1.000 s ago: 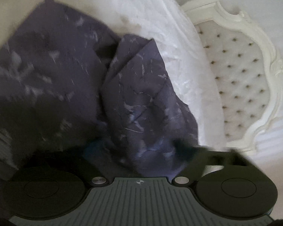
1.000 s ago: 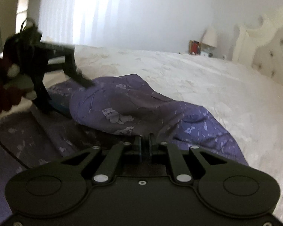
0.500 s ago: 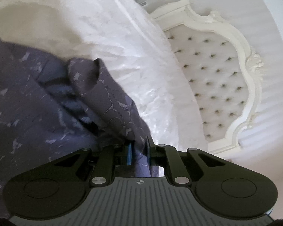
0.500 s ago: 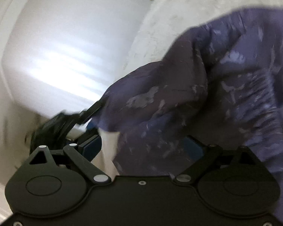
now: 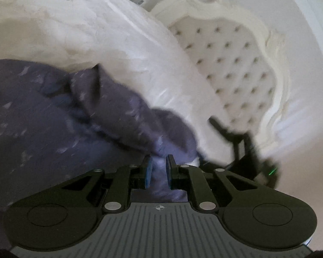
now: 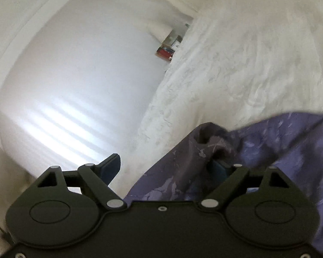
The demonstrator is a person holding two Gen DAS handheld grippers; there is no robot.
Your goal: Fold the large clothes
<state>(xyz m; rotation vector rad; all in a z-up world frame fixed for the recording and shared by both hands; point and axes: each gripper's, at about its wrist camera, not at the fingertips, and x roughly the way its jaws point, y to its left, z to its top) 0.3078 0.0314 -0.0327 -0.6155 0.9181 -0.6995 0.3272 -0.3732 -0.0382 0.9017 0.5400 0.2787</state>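
Purple cloth, soft and printed with pale, scratchy marks, sits between the blue pads of my left gripper (image 5: 158,167); the pads stand close together with a fold of the garment (image 5: 53,129) pinched in the narrow gap, so I am clamped on it. From there the fabric spreads away to the left in thick, rumpled folds, one ridge rising to a small peak, all of it lying on the white bedspread (image 5: 97,32). Motion blur softens the cloth, so I cannot make out its seams.

To my right, just beside the held fold, the other tool shows as a dark, smeared shape with a small green light; it partly covers the lower edge of the headboard (image 5: 236,64).

My right gripper (image 6: 168,167) has its jaws spread wide. The left pad (image 6: 109,165) stands bare over the bedspread (image 6: 236,64), touching nothing. The right pad is half buried under a bunched lump of the garment (image 6: 280,150), which drapes over that finger and runs off to the right edge; nothing is squeezed between the two pads.

Further out, the bedspread is crinkled and faintly embossed, curving up in a broad white slope. Beyond it stands the headboard, cream, button-tufted, with a carved scalloped frame. At the far side of the bed a small red object (image 6: 164,52) sits among blurred items against a plain white wall (image 6: 86,75) striped with light
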